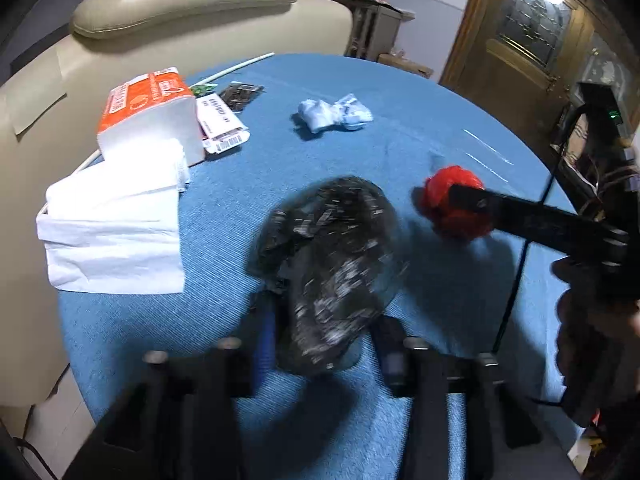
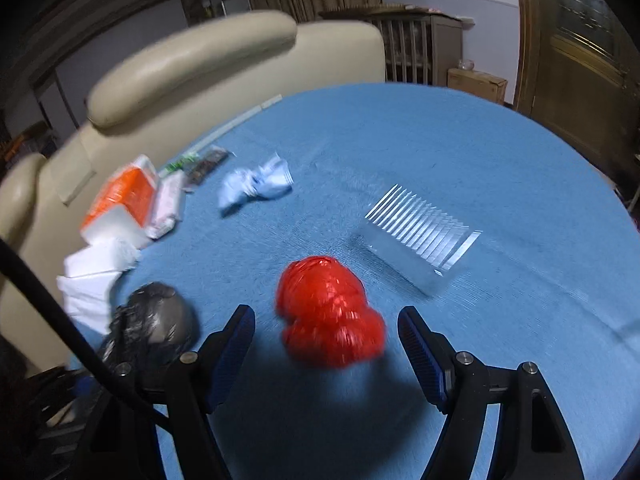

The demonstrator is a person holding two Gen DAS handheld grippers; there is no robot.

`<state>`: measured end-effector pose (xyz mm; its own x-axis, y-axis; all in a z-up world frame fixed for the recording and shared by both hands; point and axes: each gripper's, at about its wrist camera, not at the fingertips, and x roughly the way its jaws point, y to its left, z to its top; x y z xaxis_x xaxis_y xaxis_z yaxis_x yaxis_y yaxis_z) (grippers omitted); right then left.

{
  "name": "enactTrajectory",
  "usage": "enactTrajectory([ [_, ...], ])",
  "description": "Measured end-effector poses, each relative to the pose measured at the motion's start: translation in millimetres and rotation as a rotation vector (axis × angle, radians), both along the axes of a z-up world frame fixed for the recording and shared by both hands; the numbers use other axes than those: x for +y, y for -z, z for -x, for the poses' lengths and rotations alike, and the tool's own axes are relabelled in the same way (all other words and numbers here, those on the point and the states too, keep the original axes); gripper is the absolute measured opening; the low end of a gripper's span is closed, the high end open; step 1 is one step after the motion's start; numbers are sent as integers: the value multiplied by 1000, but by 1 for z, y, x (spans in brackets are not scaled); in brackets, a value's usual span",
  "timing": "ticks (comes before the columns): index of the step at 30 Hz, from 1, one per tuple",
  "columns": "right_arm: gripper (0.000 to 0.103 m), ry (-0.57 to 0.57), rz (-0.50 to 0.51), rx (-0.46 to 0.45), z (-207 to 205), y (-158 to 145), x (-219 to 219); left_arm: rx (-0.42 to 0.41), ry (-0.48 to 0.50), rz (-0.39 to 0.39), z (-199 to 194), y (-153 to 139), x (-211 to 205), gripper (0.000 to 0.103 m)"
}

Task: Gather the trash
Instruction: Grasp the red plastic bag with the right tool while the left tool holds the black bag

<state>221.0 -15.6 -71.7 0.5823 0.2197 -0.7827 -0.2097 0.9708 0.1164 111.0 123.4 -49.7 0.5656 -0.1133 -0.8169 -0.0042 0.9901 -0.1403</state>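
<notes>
Blue cloth covers the round table (image 2: 460, 140), and a cream armchair (image 1: 192, 8) stands behind it. Most of the trash is seen lying loose, so the collecting is judged to be at an early stage.

A crumpled black plastic bag (image 1: 328, 264) is found between the fingers of the left tool (image 1: 326, 344); the jaws stand partly open, and whether the pads press on the bag cannot be told through the blur.

The right tool (image 2: 326, 340) is held open and empty, with a red plastic bag (image 2: 328, 316) lying on the cloth just ahead of its fingertips, not yet gripped.

Further off, a crumpled pale blue wrapper (image 2: 256, 184) and a clear ridged plastic tray (image 2: 424, 232) are left untouched. By the far left edge, an orange tissue pack (image 1: 152, 116), loose white tissues (image 1: 116, 232) and small packets (image 1: 224, 128) are gathered; which of these count as trash cannot be judged. No bin is shown in either view.
</notes>
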Motion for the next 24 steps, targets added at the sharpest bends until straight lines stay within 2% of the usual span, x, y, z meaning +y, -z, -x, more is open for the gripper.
enactTrajectory([
  [1, 77, 2, 11, 13, -6, 7, 2, -2, -11, -6, -1, 0, 1, 80],
  [3, 73, 13, 27, 36, -14, 15, 4, -23, -26, -11, -6, 1, 1, 83],
  [4, 58, 11, 27, 50, -16, 20, 4, -17, -26, -11, -10, 3, 0, 83],
  [5, 51, 13, 45, 45, -17, 20, 4, -12, -21, -3, -14, 5, -1, 81],
  [6, 50, 11, 49, 45, -16, 19, 4, -21, -13, 1, -16, 7, -2, 58],
  [7, 49, 9, 34, 54, -15, 18, 2, -15, -9, -2, -18, 9, -4, 43],
  [8, 49, 13, 35, 49, -11, 16, 0, 7, -10, -8, -20, 12, -5, 42],
  [13, 49, 47, 12, 32, 15, 3, -21, -11, -5, 10, -16, 6, -11, 40],
  [24, 49, 178, -83, 14, 101, -13, -81, -76, 60, 15, 19, -27, -53, 40],
])
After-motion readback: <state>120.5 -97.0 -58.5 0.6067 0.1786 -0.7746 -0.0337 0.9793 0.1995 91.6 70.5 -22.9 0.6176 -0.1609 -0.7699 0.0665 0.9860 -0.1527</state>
